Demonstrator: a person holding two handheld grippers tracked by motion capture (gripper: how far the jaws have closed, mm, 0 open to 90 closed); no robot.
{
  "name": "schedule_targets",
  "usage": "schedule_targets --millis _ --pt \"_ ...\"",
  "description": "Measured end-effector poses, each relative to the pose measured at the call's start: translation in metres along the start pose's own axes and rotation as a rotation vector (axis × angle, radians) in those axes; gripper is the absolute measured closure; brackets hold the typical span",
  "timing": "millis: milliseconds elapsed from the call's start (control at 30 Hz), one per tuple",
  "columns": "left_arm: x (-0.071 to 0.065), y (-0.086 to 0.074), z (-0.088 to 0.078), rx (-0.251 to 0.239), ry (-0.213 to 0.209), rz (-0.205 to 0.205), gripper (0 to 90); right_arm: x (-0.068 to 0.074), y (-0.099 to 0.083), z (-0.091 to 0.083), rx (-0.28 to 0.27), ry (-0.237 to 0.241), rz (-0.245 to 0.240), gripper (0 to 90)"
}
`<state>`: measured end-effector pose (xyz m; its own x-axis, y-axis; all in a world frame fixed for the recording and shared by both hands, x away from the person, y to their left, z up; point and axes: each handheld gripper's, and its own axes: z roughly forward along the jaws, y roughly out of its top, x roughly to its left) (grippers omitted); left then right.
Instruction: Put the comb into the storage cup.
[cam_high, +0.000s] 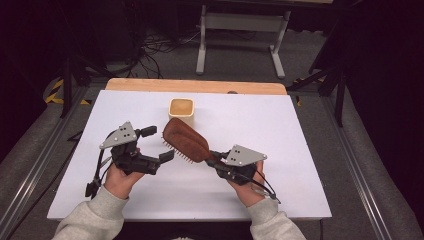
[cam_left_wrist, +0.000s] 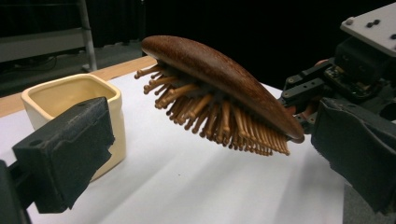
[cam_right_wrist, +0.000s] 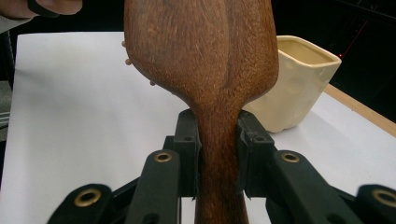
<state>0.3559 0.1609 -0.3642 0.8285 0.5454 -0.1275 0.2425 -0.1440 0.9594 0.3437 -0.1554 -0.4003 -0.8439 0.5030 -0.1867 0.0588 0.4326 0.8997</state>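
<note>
Hairbrush (cam_high: 186, 140) hangs above the white table (cam_high: 280, 125), bristles down, its long axis running from 4 o'clock up to 10 o'clock in the high view. The right gripper (cam_right_wrist: 218, 154) clamps its handle. The left gripper (cam_high: 159, 143), jaws spread wide, sits just beside the head at its 9 o'clock. The cream cup (cam_high: 181, 111) stands beyond the head at 12 o'clock.

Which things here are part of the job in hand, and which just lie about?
In use: wooden hairbrush, clamped by its handle in the right gripper; open left gripper beside it; cream cup nearby, possibly.
Lying about: floor cables; metal stand.
</note>
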Motion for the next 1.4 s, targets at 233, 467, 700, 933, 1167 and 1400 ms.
schedule_targets --millis 233,467,700,933,1167,1400 --pt "-0.002 0.004 0.009 0.055 0.010 0.035 0.1 0.001 0.000 0.000 0.001 -0.004 -0.005 72.6" --pt "-0.004 0.006 0.020 0.108 0.026 0.070 0.2 0.001 0.000 0.000 -0.004 -0.006 -0.008 72.6" --pt "-0.005 0.007 0.028 0.108 -0.022 0.032 2.3 0.001 -0.001 -0.001 -0.002 -0.013 -0.009 72.6" --pt "-0.007 0.008 0.033 0.113 -0.040 -0.012 4.8 0.000 -0.002 0.000 0.005 -0.028 -0.010 72.5" --pt "-0.009 0.011 0.035 0.105 -0.011 -0.017 10.7 0.003 -0.002 0.001 0.016 -0.043 -0.044 72.6" --pt "-0.010 0.013 0.034 0.100 0.003 -0.028 22.8 0.006 -0.002 0.004 0.039 -0.062 -0.078 72.4"
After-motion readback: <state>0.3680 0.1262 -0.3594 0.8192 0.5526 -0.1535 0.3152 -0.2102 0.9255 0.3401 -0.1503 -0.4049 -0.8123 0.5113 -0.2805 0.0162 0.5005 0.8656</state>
